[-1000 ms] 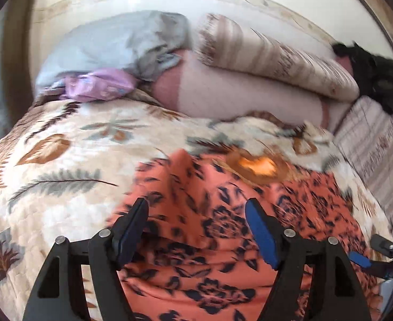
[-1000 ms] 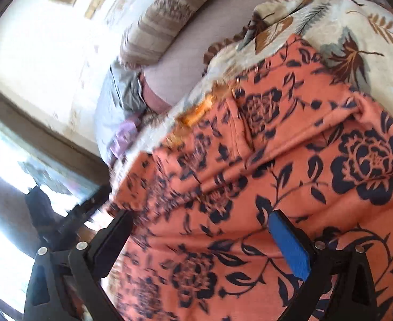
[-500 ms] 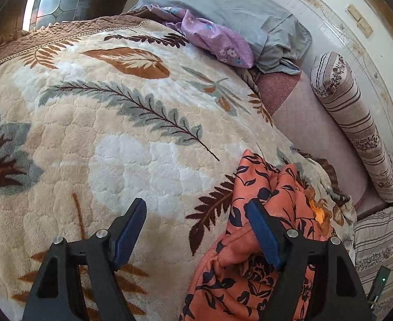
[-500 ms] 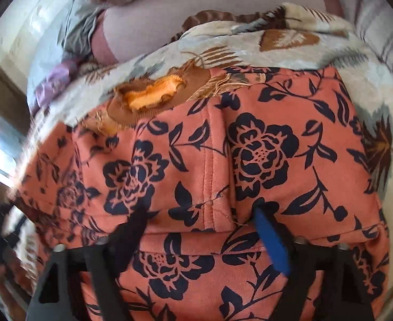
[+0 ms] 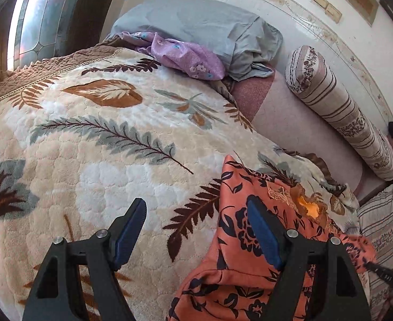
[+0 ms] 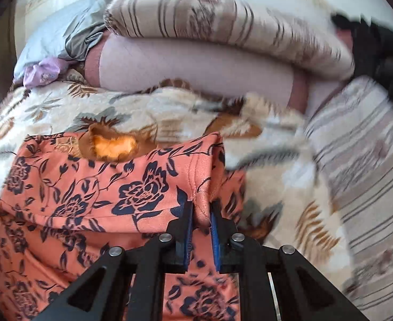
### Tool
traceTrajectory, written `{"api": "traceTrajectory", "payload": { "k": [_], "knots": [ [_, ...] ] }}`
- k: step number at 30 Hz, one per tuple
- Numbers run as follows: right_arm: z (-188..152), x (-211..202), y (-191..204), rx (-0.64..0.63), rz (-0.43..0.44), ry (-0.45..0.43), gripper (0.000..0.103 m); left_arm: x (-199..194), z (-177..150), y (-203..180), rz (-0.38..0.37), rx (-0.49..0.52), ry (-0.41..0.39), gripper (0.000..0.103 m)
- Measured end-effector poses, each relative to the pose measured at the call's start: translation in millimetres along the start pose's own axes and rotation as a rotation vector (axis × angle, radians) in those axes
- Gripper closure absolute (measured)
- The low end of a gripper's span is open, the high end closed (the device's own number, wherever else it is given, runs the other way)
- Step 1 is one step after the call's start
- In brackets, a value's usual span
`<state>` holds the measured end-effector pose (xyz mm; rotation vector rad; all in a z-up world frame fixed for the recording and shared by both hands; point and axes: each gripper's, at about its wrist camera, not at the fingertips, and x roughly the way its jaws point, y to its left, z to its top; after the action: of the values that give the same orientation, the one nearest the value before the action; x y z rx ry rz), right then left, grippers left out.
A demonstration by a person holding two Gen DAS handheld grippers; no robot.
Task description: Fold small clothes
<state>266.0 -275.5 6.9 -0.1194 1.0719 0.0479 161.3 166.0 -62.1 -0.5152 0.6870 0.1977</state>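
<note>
Now the right gripper [image 6: 201, 215], whose jaws have just been closing, pinches a seamed ridge of the orange floral garment [image 6: 111, 195] at lower centre of the right wrist view, where a second ago the pads stood wide apart over flat cloth. The pinched fold stands up between the blue pads, which suggests the first fold is under way. The left gripper [image 5: 196, 230] hangs open and empty at the bottom of its frame, one pad over the leaf-patterned blanket [image 5: 102, 160], the other over the garment's edge at lower right. The garment, coral with dark navy blossoms and vines, lies rumpled on the blanket, its far edge peaked, a stitched seam running to the grip. A striped bolster [image 5: 338, 107] lies beyond, upper right.
</note>
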Motion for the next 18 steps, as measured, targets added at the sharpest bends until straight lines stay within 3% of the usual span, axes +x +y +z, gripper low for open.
{"api": "traceTrajectory", "payload": {
  "k": [2, 3, 4, 7, 10, 11, 12, 14, 16, 18],
  "knots": [
    [-26.7, 44.1, -11.0, 0.033, 0.024, 0.153, 0.084, 8.8, -5.1, -10.1, -0.011, 0.055, 0.039, 0.023],
    [-36.4, 55.1, -17.6, 0.066, 0.052, 0.173, 0.083, 15.2, -9.5, -14.6, -0.006, 0.088, 0.07, 0.023],
    [-37.8, 49.2, -23.9, 0.108, 0.073, 0.118, 0.083, 23.0, -14.6, -17.7, 0.014, 0.121, 0.107, 0.023],
    [-23.9, 29.9, -39.3, 0.224, 0.137, 0.073, 0.083, 48.3, -28.5, -17.7, 0.095, 0.174, 0.228, 0.023],
    [-2.2, 0.2, -43.4, 0.245, 0.144, -0.022, 0.082, 45.7, -29.0, -22.5, 0.114, 0.211, 0.2, 0.022],
    [4.7, -7.7, -45.2, 0.261, 0.157, -0.051, 0.072, 45.7, -29.7, -22.4, 0.116, 0.213, 0.203, 0.022],
    [10.5, -15.2, -45.7, 0.285, 0.164, -0.077, 0.043, 45.9, -30.6, -21.6, 0.116, 0.21, 0.205, 0.022],
    [17.1, -23.6, -41.5, 0.327, 0.197, -0.143, 0.003, 45.5, -30.7, -20.1, 0.113, 0.205, 0.206, 0.022],
    [17.9, -14.9, -33.2, 0.325, 0.235, -0.153, 0.003, 45.5, -30.7, -19.8, 0.112, 0.205, 0.208, 0.022],
    [11.2, 20.1, -27.4, 0.315, 0.257, -0.039, 0.005, 46.3, -30.2, -19.3, 0.11, 0.203, 0.211, 0.022]
  ]
}}
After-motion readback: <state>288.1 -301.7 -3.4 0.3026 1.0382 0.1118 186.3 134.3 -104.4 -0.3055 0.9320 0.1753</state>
